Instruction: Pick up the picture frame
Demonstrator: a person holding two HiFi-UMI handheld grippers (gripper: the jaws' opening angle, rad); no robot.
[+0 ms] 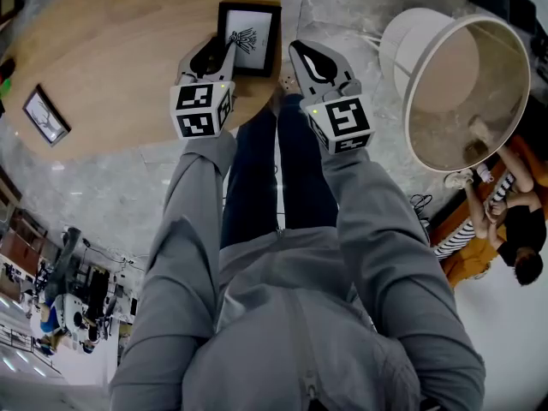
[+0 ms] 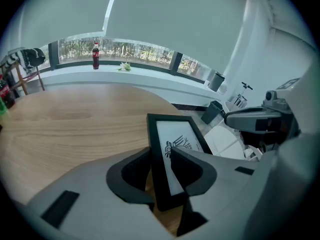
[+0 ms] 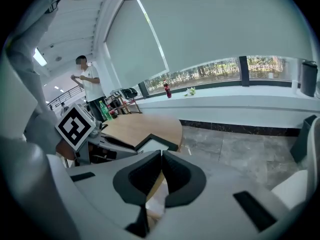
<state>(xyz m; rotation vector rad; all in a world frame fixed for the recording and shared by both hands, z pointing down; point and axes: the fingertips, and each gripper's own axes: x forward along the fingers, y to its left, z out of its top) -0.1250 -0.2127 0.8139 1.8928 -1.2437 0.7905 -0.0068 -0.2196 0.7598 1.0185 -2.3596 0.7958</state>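
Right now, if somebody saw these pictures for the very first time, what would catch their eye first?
Probably the black picture frame with its little drawing, at the near edge of the round wooden table, sitting between the open left tongs. Next comes the big white lampshade, off to the right of the table. The right tongs hover shut and empty beside the frame.

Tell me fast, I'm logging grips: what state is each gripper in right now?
Left gripper: open, with the picture frame between its jaws, not clamped.
Right gripper: closed, holding nothing.
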